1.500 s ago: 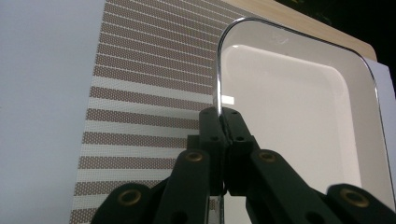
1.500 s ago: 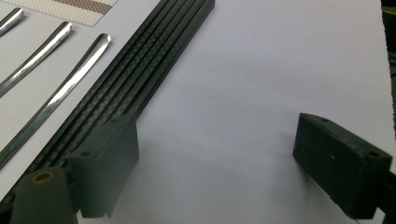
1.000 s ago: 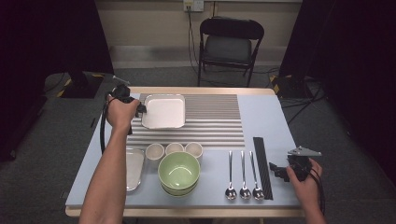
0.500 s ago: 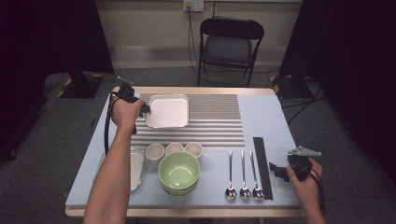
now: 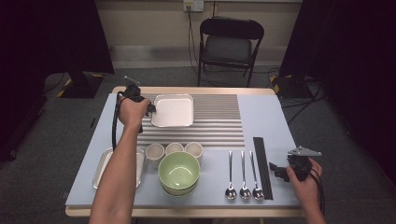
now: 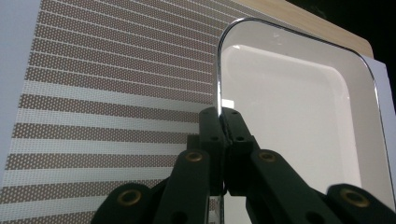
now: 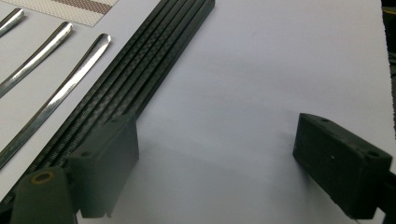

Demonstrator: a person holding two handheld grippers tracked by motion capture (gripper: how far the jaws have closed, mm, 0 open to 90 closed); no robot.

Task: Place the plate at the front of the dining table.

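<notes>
L gripper, fingers clamped on tray rim, is dragging tray right across striped mat vs. a sec ago. R gripper is idling, fingers wide, empty.

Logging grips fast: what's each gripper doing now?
Left gripper: closed on the white tray rim.
Right gripper: open, holding nothing.
</notes>
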